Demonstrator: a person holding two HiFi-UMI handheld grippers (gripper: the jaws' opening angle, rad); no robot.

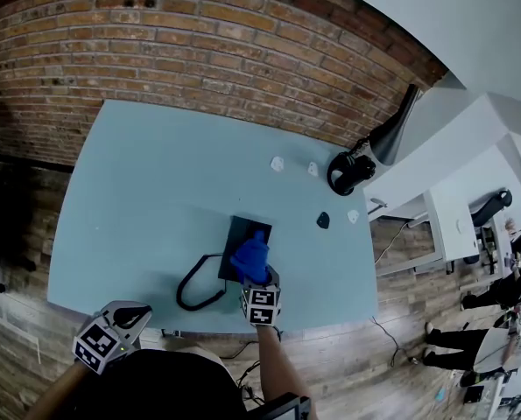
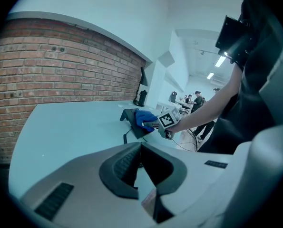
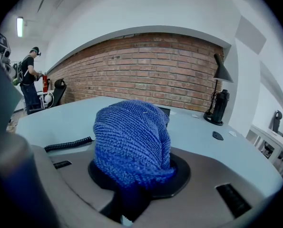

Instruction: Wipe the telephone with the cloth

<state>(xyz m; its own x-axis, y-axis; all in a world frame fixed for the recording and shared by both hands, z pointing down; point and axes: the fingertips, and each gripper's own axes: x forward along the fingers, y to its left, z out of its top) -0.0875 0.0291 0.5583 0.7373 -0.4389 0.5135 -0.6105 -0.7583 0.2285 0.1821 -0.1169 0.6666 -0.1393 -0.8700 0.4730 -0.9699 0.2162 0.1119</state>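
A black telephone (image 1: 241,239) lies near the front of the light blue table (image 1: 155,191), and its coiled cord (image 1: 194,291) loops off to the left. My right gripper (image 1: 258,278) is shut on a blue knitted cloth (image 1: 251,256), which rests on the phone's right part. In the right gripper view the cloth (image 3: 131,141) bulges out of the jaws and hides most of the phone (image 3: 164,110). My left gripper (image 1: 129,319) hangs off the table's front left edge, away from the phone. Its fingertips (image 2: 141,148) meet with nothing between them.
A black desk lamp (image 1: 365,160) stands at the table's right edge. A small black object (image 1: 323,220) and white scraps (image 1: 278,163) lie beyond the phone. A brick wall (image 1: 199,51) backs the table. People stand at the far right (image 1: 505,296).
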